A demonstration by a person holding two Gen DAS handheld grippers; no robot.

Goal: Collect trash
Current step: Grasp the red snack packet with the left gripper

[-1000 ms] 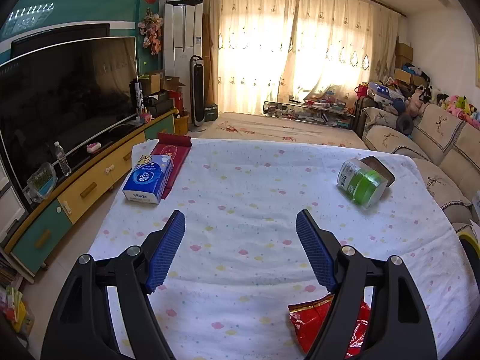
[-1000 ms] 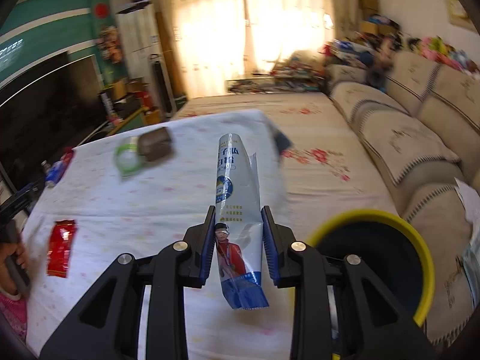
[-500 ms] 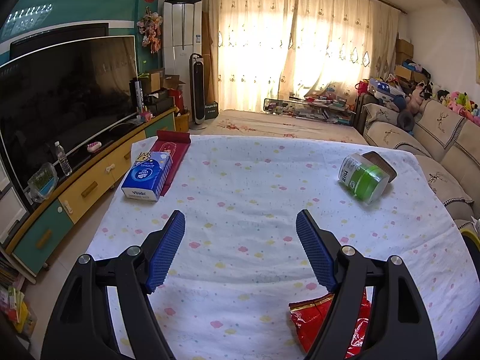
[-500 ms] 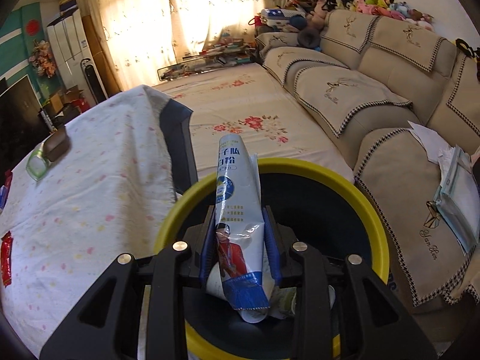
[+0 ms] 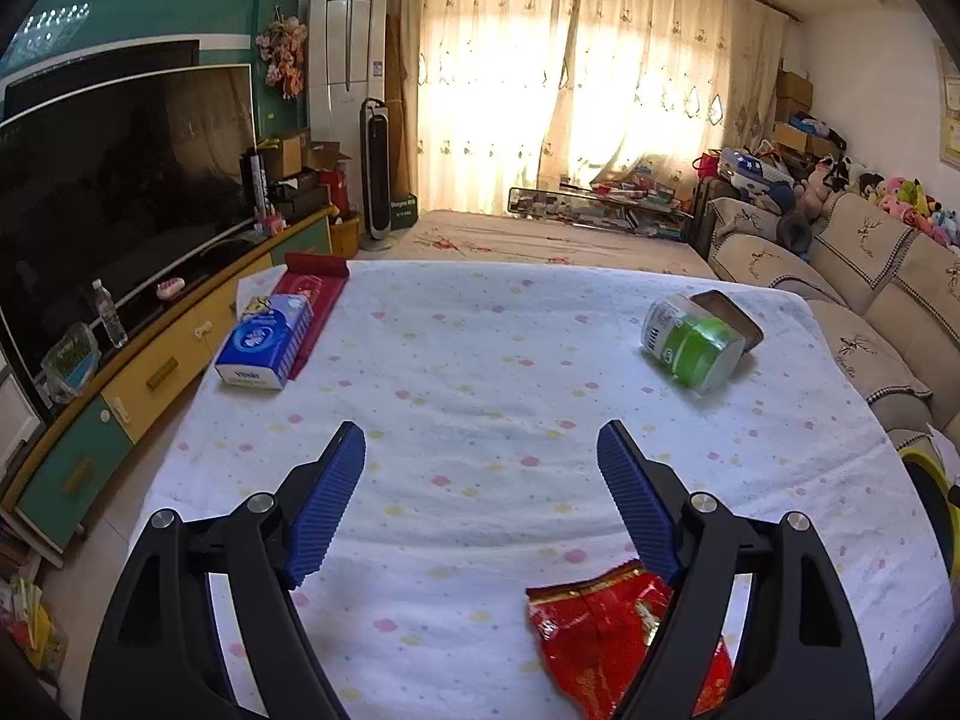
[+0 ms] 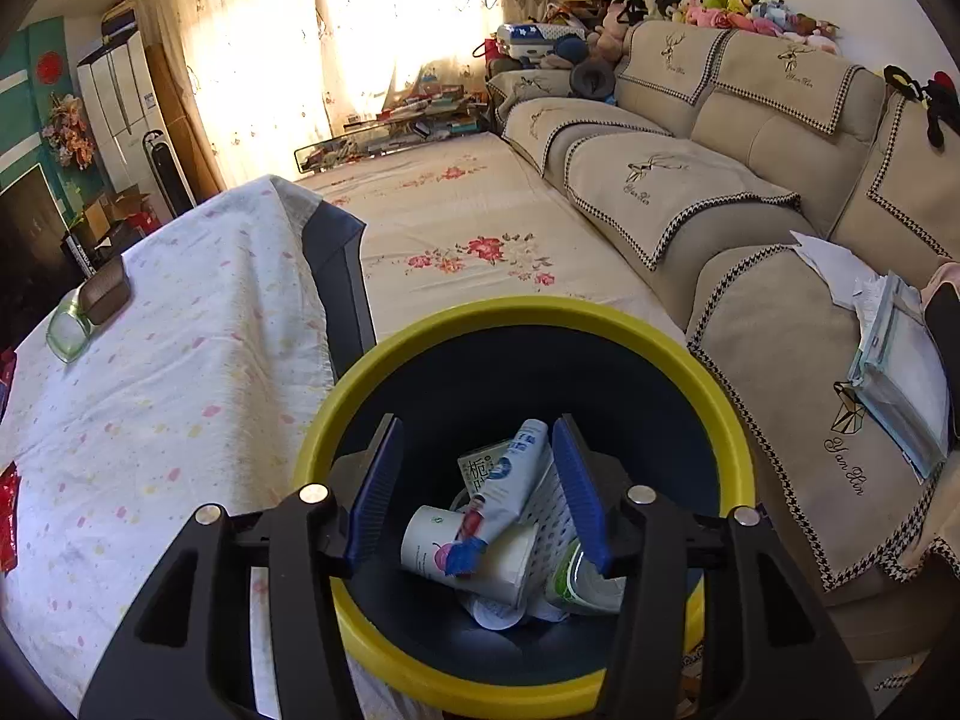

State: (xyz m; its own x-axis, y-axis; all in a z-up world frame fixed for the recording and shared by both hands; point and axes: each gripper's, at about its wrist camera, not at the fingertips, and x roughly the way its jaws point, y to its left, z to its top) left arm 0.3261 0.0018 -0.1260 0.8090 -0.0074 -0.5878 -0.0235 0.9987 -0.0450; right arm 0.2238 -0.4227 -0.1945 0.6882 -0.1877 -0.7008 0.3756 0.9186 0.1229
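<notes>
The surface, covered with a dotted white cloth, carries what is left of the trash. The yellow-rimmed bin stands on the floor just beside the surface and already holds cartons, cups and a blue-and-white pouch.

The right gripper hovers over the bin with its jaws apart and nothing between them; the pouch lies loose below.

The left gripper hovers over the surface with its jaws wide open and empty.

At about 1 o'clock from the left gripper a green jar lies on its side. It seems stiff and smooth and may roll, so a grip across the middle of its body looks best.

At about 5 o'clock, partly under the jaws, lies a red wrapper. It looks very light, thin and crinkly, probably slippery; pinching a raised fold near its upper edge seems the safest hold.
</notes>
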